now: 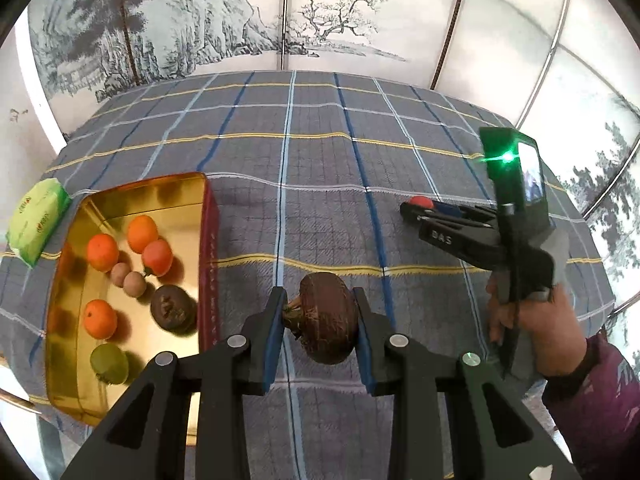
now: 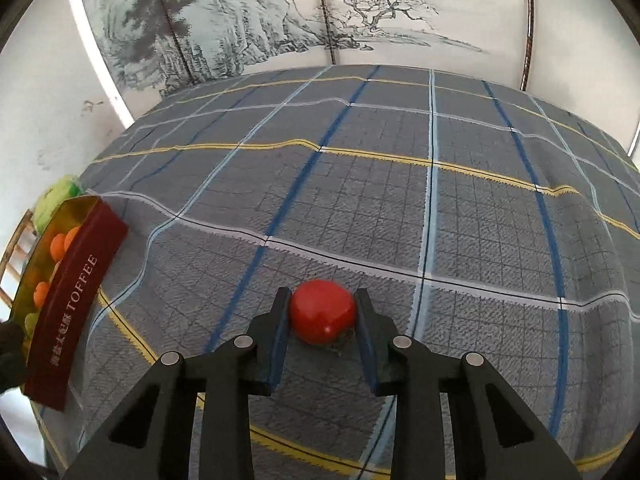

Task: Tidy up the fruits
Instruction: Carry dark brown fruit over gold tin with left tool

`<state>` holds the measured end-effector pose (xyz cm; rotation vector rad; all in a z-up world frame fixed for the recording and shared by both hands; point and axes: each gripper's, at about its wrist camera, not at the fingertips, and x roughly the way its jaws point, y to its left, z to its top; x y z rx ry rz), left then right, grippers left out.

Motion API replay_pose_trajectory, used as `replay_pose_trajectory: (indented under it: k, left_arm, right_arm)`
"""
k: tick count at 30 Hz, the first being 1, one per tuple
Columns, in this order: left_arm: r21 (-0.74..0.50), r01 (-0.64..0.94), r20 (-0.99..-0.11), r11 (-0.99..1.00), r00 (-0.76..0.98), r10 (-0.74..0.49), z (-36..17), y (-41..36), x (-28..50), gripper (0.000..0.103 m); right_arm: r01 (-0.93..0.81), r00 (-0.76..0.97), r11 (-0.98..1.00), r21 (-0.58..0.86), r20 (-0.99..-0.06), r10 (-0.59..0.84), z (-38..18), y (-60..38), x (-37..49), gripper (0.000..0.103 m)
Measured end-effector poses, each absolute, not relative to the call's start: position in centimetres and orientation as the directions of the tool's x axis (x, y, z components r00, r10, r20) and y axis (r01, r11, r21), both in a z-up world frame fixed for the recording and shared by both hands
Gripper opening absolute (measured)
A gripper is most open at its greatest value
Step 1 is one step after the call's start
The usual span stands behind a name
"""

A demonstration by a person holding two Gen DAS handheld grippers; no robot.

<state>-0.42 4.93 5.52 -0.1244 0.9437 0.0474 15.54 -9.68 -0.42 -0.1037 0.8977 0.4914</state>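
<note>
Brown and rough-skinned, a round fruit with a short stalk stub [image 1: 329, 318] sits clamped between the blue pads of the left gripper [image 1: 320, 320], lifted above the grey plaid cloth with blue, white and yellow lines [image 1: 320, 160] that covers the bench; its stalk end points toward the left pad. Just left of it stands the gold-lined rectangular tin with dark red sides [image 1: 208, 240], holding four small orange fruits [image 1: 102, 252], two pale tan balls [image 1: 134, 283], a dark brown wrinkled fruit [image 1: 173, 309] and a green grape-like fruit [image 1: 109, 363]; much of the tin's gold floor near its far end is bare. A green packet [image 1: 38, 220] lies beyond the tin's left wall. In the right wrist view a glossy red round fruit [image 2: 322, 310] rests on the cloth, pinched between the pads of the right gripper [image 2: 322, 312], which stands narrow around it; a bit of dried stalk shows under it. Wide open cloth stretches ahead and to the right of both grippers up to the far bench edge, where a painted screen of ink mountains and trees [image 1: 320, 20] stands. A hand [image 1: 536, 320] in a dark purple sleeve [image 1: 600, 392] grasps the right gripper's handle, angling it down toward the cloth; a green light glows on its top.
</note>
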Motion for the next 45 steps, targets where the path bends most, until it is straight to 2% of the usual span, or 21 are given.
replay_pose_trajectory:
  k: [14,29,40,45]
  left_arm:
    - [-0.018,-0.117,-0.801,0.993,0.597,0.056,4.8,5.6,-3.5,0.028]
    - [-0.039,-0.15,-0.809,0.988,0.584,0.057,3.4,8.2,-4.3,0.028]
    - [-0.048,-0.281,-0.804,0.958,0.581,0.13,3.5,16.1,-5.9,0.028]
    - [0.036,-0.355,-0.803,0.934,0.547,0.238,3.6,20.8,-5.5,0.028]
  right_arm:
    - [-0.418,0.588,0.908,0.013,-0.758,0.281,-0.5,-8.5,14.4,0.032]
    - [-0.418,0.589,0.908,0.009,-0.759,0.279,-0.5,-8.4,14.4,0.032]
    - [-0.419,0.588,0.908,0.013,-0.758,0.282,-0.6,-8.4,14.5,0.032]
    - [-0.419,0.584,0.907,0.026,-0.758,0.292,-0.6,-8.6,14.5,0.032]
